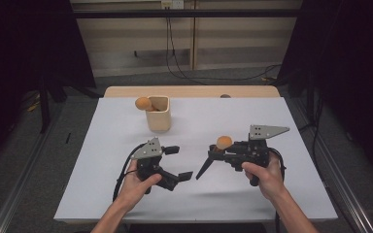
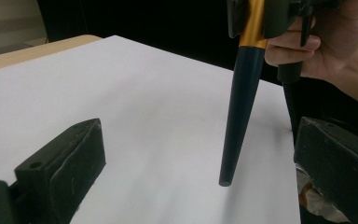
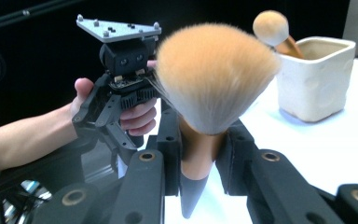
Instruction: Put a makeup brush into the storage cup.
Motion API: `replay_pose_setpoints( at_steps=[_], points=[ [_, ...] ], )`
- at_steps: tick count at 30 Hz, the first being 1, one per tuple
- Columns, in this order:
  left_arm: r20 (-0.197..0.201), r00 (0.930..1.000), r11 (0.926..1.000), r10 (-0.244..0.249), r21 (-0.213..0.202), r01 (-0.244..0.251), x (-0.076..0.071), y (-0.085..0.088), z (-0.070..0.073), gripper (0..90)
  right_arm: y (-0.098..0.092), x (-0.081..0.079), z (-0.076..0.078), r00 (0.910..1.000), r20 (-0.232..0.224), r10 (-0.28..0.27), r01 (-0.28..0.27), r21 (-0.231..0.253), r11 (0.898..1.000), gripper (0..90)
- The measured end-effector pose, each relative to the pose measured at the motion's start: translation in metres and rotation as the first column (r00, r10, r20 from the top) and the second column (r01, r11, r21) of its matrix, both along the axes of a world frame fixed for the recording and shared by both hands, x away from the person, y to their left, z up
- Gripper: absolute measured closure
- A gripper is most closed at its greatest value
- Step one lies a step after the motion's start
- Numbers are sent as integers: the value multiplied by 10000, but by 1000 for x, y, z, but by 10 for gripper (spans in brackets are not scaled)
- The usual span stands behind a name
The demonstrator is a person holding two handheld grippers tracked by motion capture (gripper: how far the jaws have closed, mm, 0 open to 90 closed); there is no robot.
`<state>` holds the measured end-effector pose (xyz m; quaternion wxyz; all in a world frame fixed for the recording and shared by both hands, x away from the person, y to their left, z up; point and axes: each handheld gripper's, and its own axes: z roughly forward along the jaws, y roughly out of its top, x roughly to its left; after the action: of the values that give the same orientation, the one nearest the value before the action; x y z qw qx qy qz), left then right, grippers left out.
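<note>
Nearest the person, in the high view, the left hand (image 1: 138,182) comes up from the bottom edge with the forearm angled slightly rightward, fingers wrapped round the grip of the left claw (image 1: 178,162). That claw points right across the white counter (image 1: 102,145), its jaws spread as wide as they go with nothing between them; in the left gripper view the two black pads stand far apart over bare white surface.

Just beyond and to the right, the right hand (image 1: 264,174) holds the right claw (image 1: 218,153) level, aimed left toward the other one. It is clamped tight on a makeup brush (image 3: 214,74) at the golden ferrule: the orange bristle head stands up above the jaws, while the dark tapered handle (image 2: 240,112) slants down toward the counter, its tip seeming to hover just above the surface.

Farther back, near the counter's middle rear, stands a cream square cup (image 1: 158,114), well apart from both claws. A second brush (image 1: 144,103) leans in it, its round orange head hanging over the left rim.
</note>
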<state>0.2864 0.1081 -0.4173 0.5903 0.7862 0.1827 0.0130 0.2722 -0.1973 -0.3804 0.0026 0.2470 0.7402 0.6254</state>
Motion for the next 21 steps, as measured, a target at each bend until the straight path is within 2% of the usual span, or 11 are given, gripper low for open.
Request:
replay_pose_setpoints(
  at_steps=[7,12,15,21],
  points=[
    [210,9998,9998,-19,194,15,-1,-5,0,20,6,7,6,9998,-168,109,-122,-783,9969,731],
    [289,9996,9996,-46,267,39,-2,-8,0,20,10,10,10,9987,-323,398,-433,-1163,9923,730],
    [279,9996,9996,-58,291,50,-3,-10,0,20,14,11,12,9972,-439,609,-670,-1551,9856,730],
    [231,9996,9988,-186,448,176,-4,-13,-3,20,22,12,15,9951,-667,733,-876,-2449,9656,730]
  ],
)
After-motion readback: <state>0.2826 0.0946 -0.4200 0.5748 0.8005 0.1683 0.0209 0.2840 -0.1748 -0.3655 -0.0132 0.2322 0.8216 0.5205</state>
